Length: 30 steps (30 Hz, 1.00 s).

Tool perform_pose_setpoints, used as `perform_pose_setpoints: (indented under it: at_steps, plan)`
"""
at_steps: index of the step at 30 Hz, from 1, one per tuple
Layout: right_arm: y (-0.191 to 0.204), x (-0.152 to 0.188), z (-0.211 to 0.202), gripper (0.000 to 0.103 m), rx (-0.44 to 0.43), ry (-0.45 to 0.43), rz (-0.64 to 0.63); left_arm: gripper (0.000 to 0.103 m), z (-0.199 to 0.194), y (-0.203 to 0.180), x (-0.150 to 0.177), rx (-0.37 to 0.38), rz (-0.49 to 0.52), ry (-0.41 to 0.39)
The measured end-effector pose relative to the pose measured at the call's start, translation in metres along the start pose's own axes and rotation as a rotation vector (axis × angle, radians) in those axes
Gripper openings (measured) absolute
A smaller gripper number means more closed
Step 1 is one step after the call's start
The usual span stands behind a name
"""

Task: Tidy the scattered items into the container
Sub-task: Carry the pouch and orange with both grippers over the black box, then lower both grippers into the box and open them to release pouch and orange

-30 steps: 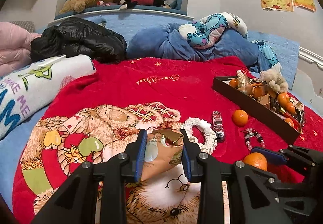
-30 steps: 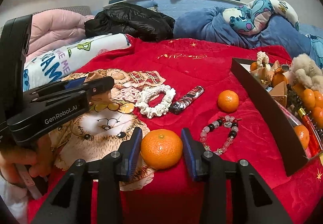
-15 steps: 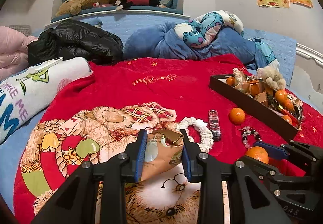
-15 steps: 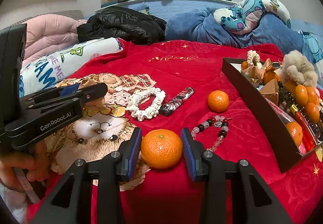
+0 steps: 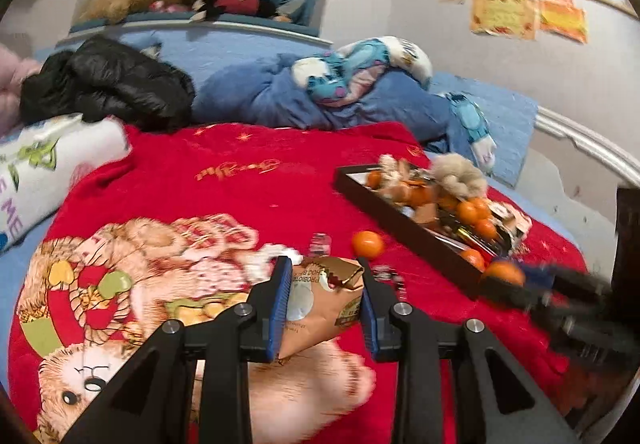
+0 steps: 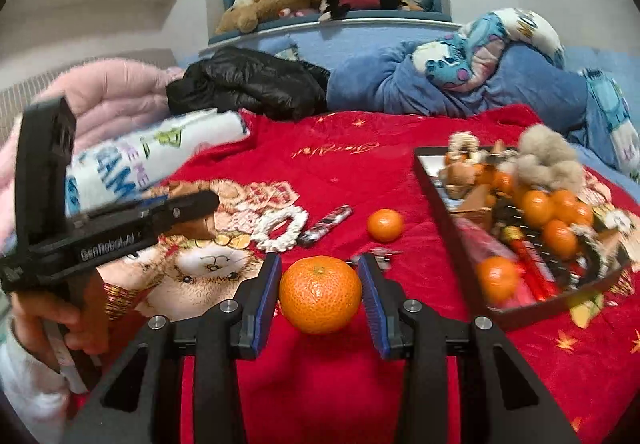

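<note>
My left gripper [image 5: 323, 304] is shut on a brown and gold snack packet [image 5: 324, 302] and holds it above the red blanket. My right gripper [image 6: 319, 294] is shut on an orange mandarin [image 6: 320, 294], also lifted; it shows blurred in the left wrist view [image 5: 503, 274] near the box corner. The dark rectangular box [image 6: 460, 232], also in the left wrist view [image 5: 404, 226], lies at the right and holds several mandarins, packets and a fluffy toy. Loose on the blanket are a mandarin [image 6: 385, 225], a white scrunchie [image 6: 282, 226], a dark wrapped bar [image 6: 325, 225] and a bead bracelet [image 6: 380, 254].
A black jacket [image 6: 252, 82], blue bedding with a plush toy [image 6: 480, 56] and a white printed pillow [image 6: 152, 160] lie at the back of the bed. The hand with the left gripper [image 6: 120, 228] is at the left in the right wrist view.
Both grippers have risen and moved right toward the box, each still holding its item. The box looks closer in both views.
</note>
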State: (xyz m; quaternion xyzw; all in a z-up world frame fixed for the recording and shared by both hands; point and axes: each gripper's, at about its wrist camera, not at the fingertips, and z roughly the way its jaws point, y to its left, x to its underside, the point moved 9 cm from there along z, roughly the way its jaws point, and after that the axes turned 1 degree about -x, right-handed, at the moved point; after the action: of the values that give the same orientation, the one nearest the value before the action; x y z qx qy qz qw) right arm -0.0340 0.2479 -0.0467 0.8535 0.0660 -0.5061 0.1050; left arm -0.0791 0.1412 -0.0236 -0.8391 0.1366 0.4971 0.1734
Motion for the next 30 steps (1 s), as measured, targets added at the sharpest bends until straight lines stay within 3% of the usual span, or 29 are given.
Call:
perform_pose_setpoints:
  at_steps: [7,12,17,24,30]
  plan:
    - [-0.084,-0.015,-0.064,0.039,0.097,-0.062,0.076,0.032,0.007,-0.065,-0.010,0.063,0.013,0.016]
    - [-0.132,-0.011,-0.083,0.039,0.128,-0.071,0.118,0.032,0.027,-0.118,-0.027,0.145,0.022,0.023]
    - [-0.169,-0.009,-0.075,0.039,0.157,-0.074,0.161,0.032,0.060,-0.157,-0.044,0.181,0.056,0.022]
    - [-0.200,-0.017,-0.050,0.039,0.162,-0.088,0.175,0.032,0.128,-0.180,-0.075,0.189,0.063,0.045]
    - [-0.230,-0.041,-0.023,0.039,0.211,-0.179,0.236,0.032,0.179,-0.183,-0.095,0.180,0.082,0.025]
